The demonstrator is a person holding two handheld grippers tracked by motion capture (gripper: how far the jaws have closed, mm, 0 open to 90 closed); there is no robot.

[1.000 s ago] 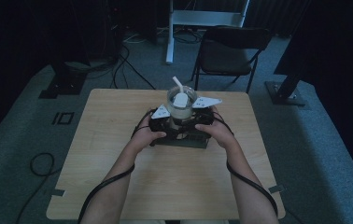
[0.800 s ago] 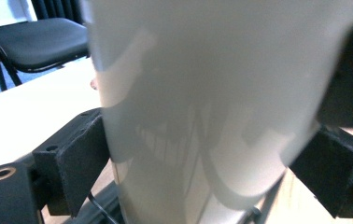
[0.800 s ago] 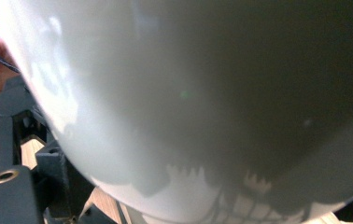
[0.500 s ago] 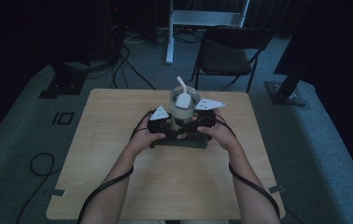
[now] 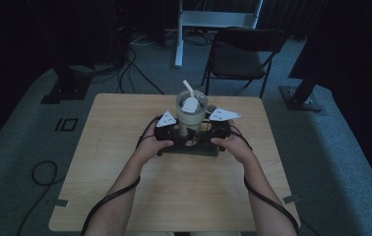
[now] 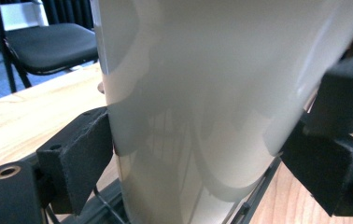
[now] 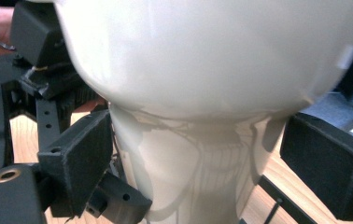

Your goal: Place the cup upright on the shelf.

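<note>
Both grippers have eased slightly forward over the last second, flanking a clear cup (image 5: 191, 112) with a white straw (image 5: 189, 90) near the worktop's (image 5: 125, 118) far edge. Left gripper (image 5: 170, 132) fingers (image 6: 79, 156) touch the cup's sides; right gripper (image 5: 212, 129) fingers (image 7: 79, 158) stand spread beside its narrower base.

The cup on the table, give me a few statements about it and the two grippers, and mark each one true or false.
1. The clear cup stands upright between the two grippers. True.
2. A white straw sticks out of its top. True.
3. The cup lies tipped over on the wooden table. False: it is upright, on a dark stand.
4. The left gripper has its jaws on either side of the cup. True.
5. The right gripper grips a spoon. False: the cup's pale lower part sits between its jaws, with a gap at the right jaw.
</note>
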